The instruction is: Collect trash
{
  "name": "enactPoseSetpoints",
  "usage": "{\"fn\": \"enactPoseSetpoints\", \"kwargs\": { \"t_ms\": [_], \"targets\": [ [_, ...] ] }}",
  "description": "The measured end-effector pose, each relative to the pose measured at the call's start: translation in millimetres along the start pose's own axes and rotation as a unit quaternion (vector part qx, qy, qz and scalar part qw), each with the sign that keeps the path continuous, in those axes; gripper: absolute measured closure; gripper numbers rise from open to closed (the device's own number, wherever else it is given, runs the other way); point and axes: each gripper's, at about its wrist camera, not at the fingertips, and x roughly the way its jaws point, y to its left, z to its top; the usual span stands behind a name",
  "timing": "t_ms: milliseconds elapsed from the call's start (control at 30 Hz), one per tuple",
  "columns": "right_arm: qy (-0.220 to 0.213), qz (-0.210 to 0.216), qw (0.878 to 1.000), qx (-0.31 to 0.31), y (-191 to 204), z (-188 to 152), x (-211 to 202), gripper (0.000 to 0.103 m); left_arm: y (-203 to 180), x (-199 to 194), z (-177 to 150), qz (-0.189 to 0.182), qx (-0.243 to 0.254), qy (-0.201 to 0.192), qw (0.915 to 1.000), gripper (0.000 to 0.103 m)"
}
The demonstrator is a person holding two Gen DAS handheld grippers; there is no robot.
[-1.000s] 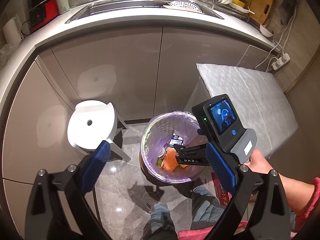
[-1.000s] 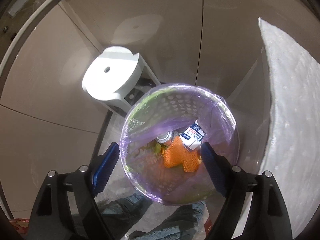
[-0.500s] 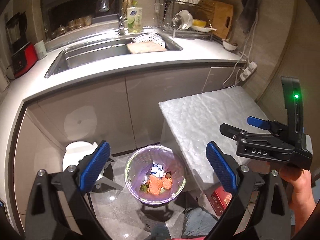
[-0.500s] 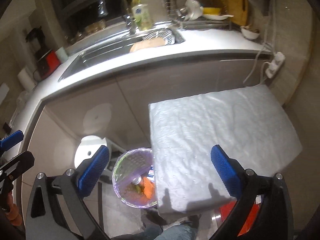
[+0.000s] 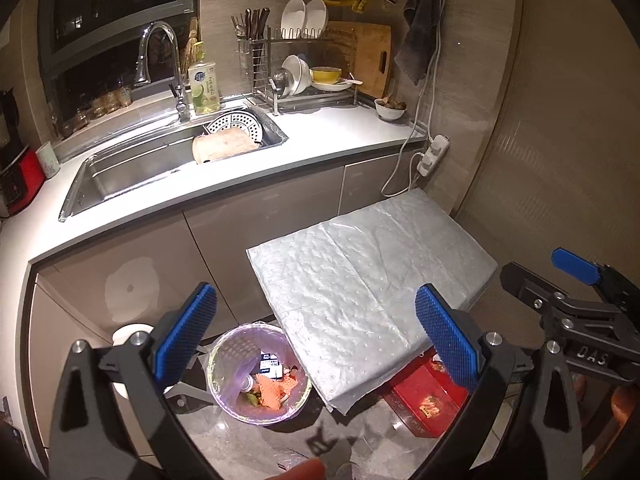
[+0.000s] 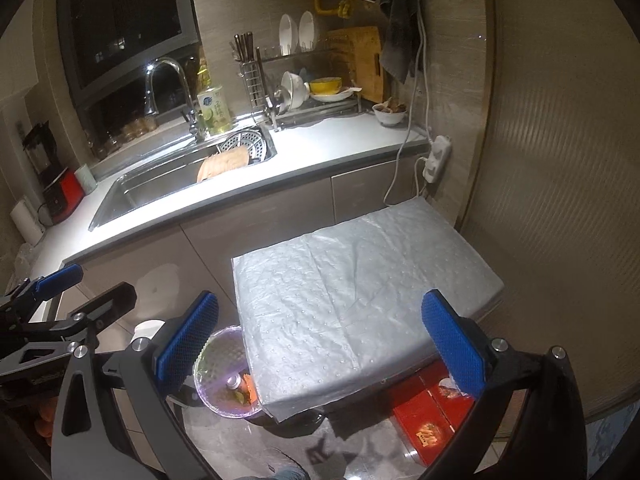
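Note:
A round trash bin point(image 5: 224, 360) lined with a purple bag stands on the floor left of a small table; it holds orange netting point(image 5: 270, 388), a small blue-and-white carton point(image 5: 269, 365) and other scraps. In the right wrist view the bin point(image 6: 218, 364) is partly hidden by the table. My left gripper point(image 5: 316, 338) is open and empty, held high above the floor. My right gripper point(image 6: 318, 340) is open and empty, above the table's front edge. Each gripper shows at the edge of the other's view.
The table is covered with a silver padded sheet point(image 5: 372, 284). A red box point(image 5: 424, 400) lies on the floor under it. A white stool point(image 5: 128, 332) stands left of the bin. Behind are the counter point(image 5: 320, 140), a sink point(image 5: 152, 168) and a dish rack point(image 5: 308, 76).
Both grippers have risen from just over the bin to well above it and now look toward the counter. The trash stays in the bin.

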Motion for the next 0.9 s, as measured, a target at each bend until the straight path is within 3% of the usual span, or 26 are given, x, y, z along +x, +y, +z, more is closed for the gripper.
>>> {"fn": "enactPoseSetpoints", "kwargs": {
  "t_ms": [400, 900],
  "targets": [
    [-0.035, -0.008, 0.999, 0.000, -20, -4, -46, 0.002, -48, -28, -3, 0.008, 0.008, -0.017, 0.9998, 0.008],
    [-0.055, 0.010, 0.998, 0.009, -2, 5, -50, 0.002, -38, -38, 9, 0.032, 0.021, -0.038, 0.9985, 0.008]
  ]
}}
